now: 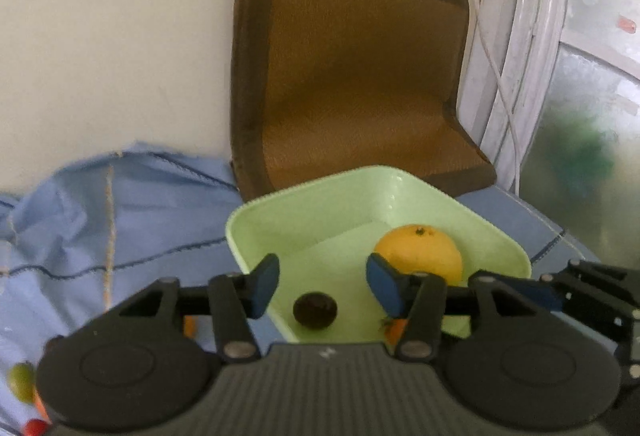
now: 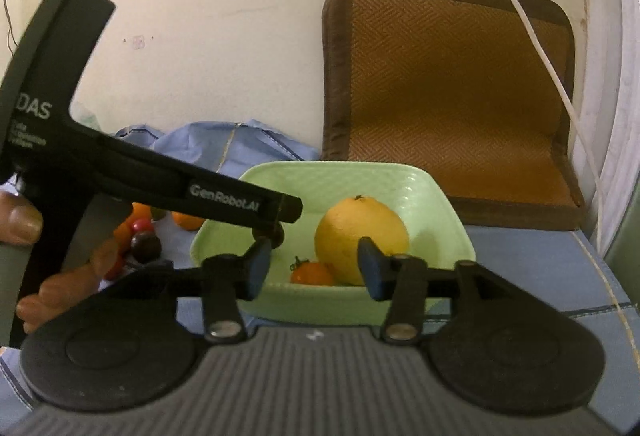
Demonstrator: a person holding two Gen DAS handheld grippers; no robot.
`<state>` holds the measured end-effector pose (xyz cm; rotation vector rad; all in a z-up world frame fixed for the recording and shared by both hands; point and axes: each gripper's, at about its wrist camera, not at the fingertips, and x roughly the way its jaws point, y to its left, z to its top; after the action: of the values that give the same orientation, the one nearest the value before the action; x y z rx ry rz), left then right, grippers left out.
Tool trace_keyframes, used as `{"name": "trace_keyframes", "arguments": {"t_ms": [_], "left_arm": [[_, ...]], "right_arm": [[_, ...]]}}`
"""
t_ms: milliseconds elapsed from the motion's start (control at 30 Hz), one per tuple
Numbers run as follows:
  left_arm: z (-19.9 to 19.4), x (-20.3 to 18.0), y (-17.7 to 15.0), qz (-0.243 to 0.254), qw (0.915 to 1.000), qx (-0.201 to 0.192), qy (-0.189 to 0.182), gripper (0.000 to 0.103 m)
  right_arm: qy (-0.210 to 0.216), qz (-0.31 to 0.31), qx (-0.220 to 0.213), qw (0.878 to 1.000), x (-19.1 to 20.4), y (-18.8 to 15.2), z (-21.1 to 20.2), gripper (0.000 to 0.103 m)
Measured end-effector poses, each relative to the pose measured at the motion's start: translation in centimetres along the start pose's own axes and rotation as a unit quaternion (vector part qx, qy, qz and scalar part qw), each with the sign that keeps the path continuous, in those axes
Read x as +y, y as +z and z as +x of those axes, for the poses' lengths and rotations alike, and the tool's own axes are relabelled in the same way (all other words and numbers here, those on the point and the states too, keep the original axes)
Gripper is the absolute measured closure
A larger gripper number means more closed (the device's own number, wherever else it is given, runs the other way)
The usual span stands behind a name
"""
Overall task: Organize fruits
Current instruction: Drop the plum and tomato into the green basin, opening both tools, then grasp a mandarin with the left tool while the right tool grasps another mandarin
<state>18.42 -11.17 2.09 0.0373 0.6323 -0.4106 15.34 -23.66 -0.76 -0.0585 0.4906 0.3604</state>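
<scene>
Soft daylight from the right; slight blur, fisheye-bent edges.

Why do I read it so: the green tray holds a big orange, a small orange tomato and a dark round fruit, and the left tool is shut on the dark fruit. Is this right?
One point is wrong. The left tool is open and holds nothing; the dark round fruit lies free in the green tray, as the left wrist view shows. The big orange and small orange tomato are in the tray.
</scene>
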Motion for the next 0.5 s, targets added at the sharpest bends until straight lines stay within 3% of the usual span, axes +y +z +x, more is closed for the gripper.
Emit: {"name": "trace_keyframes", "arguments": {"t_ms": [133, 233, 367, 500], "left_arm": [[-4.4, 2.1, 0.6, -0.015, 0.9987, -0.047, -0.012, 0.050], [-8.8, 5.9, 0.0, -0.048, 0.9952, -0.085, 0.003, 0.047], [-13.5, 11.9, -2.6, -0.091, 0.9882, -0.108, 0.060, 0.047], [-16.0, 16.8, -6.7, -0.139, 0.9788, -0.094, 0.117, 0.047]], "right_arm": [[-0.003, -0.001, -0.008, 1.000, 0.2, 0.3, -0.8, 0.051], [-0.003, -0.004, -0.028, 1.000, 0.8, 0.9, -2.4, 0.051], [0.019, 0.004, -0.048, 0.999, 2.2, 1.6, -4.0, 0.051], [0.062, 0.013, -0.034, 0.997, 4.7, 1.3, -3.4, 0.051]]}}
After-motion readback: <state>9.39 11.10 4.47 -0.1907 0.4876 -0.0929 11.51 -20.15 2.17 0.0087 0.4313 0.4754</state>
